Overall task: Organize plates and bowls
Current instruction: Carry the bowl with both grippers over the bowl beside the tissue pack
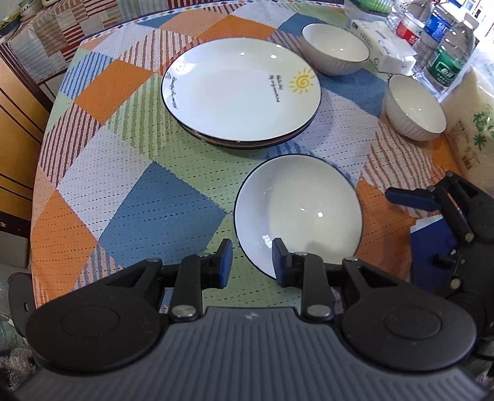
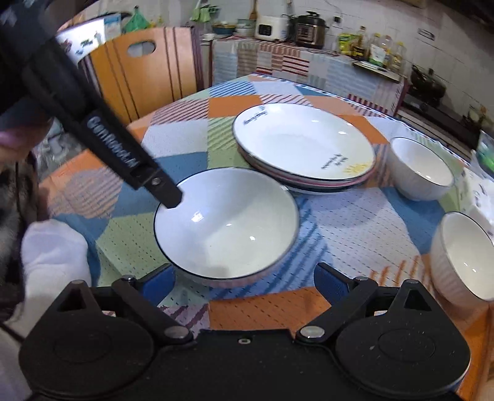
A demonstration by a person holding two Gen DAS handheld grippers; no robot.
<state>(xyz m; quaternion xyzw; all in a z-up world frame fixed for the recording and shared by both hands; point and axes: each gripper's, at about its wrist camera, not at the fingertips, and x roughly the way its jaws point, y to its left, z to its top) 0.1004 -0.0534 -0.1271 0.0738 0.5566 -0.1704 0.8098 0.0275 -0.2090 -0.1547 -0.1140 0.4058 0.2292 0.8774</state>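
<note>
Tiled kitchen wall [image 2: 386,18], wooden chair [image 2: 145,71]

On the table [image 1: 129,191], a shallow dish [image 1: 298,212] lies before stacked plates [image 1: 240,92].

Counter [image 1: 129,172] is covered by a patchwork cloth [image 1: 173,216] of orange, blue, green and striped panels. On the cloth: a stack of plates [image 1: 240,92] mid-counter, top one white with a yellow sun print and script, darker rims showing under it; just in front of the stack, apart from it, a shallow white dish [image 1: 298,212] with a dark rim. Two ribbed white bowls [image 1: 335,52] [image 1: 413,106] sit right of the stack, with a tissue pack [image 1: 386,51], water bottles [image 1: 444,58] and a rice bag [image 1: 475,123] along the right edge.
</note>
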